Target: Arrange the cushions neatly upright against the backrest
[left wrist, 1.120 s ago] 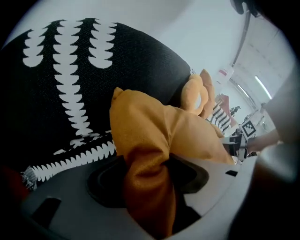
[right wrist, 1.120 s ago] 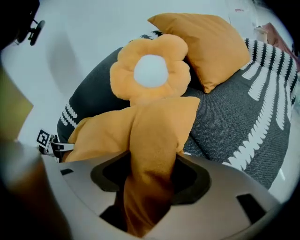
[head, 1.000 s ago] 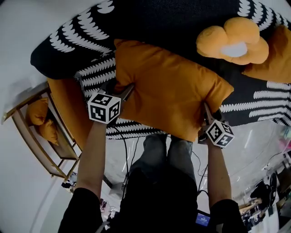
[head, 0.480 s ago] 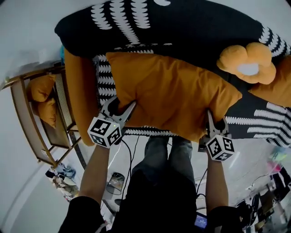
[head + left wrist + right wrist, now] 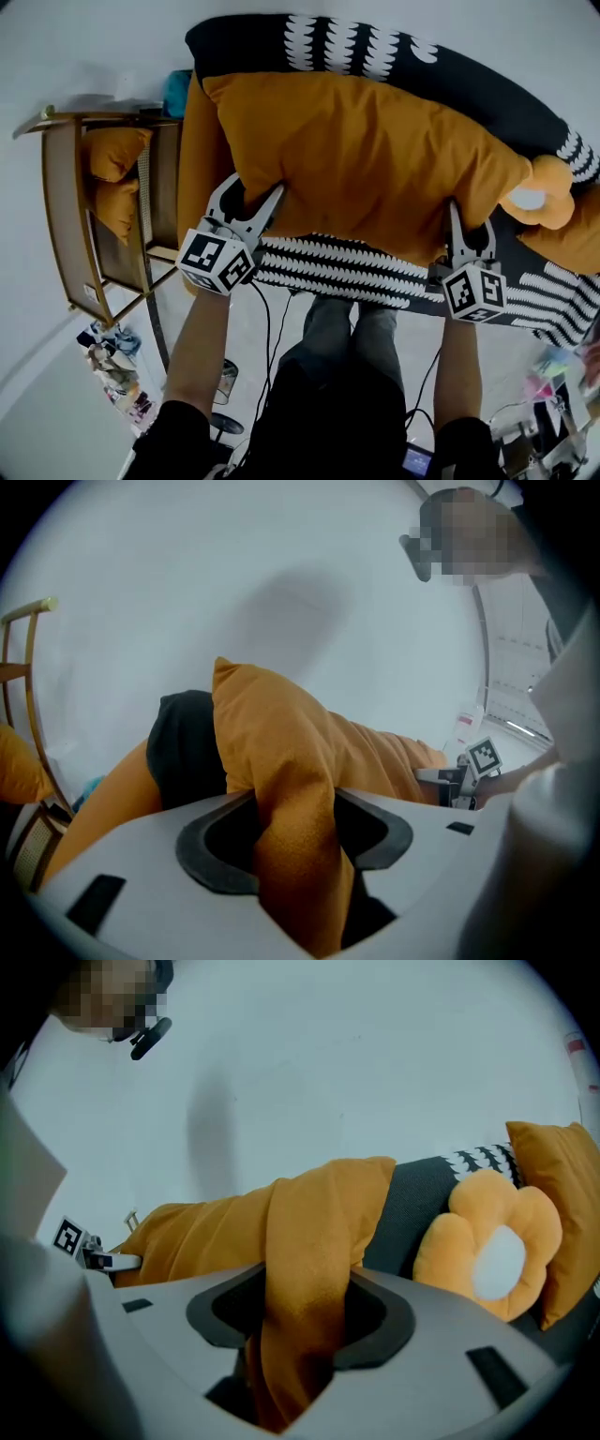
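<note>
A large orange cushion [image 5: 375, 159] is lifted against the sofa's black and white backrest [image 5: 441, 70]. My left gripper [image 5: 255, 197] is shut on its near left corner, and the orange fabric [image 5: 295, 855] is pinched between the jaws in the left gripper view. My right gripper [image 5: 469, 220] is shut on the near right corner, with the fabric [image 5: 300, 1326] squeezed between its jaws. A flower-shaped orange cushion [image 5: 542, 195] [image 5: 487, 1251] leans at the right. Another orange cushion [image 5: 558, 1204] stands beyond it.
The patterned sofa seat [image 5: 375, 277] runs below the held cushion. An orange armrest [image 5: 199, 159] closes the sofa's left end. A wooden side shelf [image 5: 70, 216] with orange cushions [image 5: 114, 178] stands at the left. Cables [image 5: 267, 328] and clutter lie on the floor near the person's legs.
Both grippers have carried the large orange cushion up and back toward the backrest. It now covers most of the backrest's middle and reaches the flower cushion.
</note>
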A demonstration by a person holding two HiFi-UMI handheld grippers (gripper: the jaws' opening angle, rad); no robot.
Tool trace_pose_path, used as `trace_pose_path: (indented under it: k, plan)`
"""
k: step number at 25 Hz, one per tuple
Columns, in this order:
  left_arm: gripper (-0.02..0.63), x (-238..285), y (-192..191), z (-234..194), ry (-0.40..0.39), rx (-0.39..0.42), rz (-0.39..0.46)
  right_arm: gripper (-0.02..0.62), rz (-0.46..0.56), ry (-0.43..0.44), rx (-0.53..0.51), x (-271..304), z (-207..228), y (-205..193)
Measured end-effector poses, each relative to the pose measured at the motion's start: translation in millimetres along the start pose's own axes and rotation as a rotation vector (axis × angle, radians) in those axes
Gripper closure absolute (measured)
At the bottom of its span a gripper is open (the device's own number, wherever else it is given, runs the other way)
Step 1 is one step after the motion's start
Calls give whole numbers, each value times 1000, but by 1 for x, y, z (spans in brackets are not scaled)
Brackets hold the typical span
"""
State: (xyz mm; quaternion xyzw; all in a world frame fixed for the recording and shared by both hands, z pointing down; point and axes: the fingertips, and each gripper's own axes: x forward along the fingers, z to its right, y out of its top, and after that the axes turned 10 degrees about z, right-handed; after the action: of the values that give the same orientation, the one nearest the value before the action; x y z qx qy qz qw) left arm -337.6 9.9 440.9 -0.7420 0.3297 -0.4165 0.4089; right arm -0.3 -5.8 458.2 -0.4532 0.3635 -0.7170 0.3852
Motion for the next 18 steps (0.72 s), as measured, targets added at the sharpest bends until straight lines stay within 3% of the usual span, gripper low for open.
trace_pose_path:
  k: [5,8,13,18]
  plan:
    - [360,14,49,-25,-5,44,117,364,130,22,-30,37,-20,41]
    - [342,27,57,-38,-8,49,152,351,180,20,-73,54,-20,49]
    - [307,55,36,-57,6,57,110,330,146,-17,-107,78,-5,35]
    - [282,73,7,-76,83,85,17,304,117,-59,-118,89,2,14]
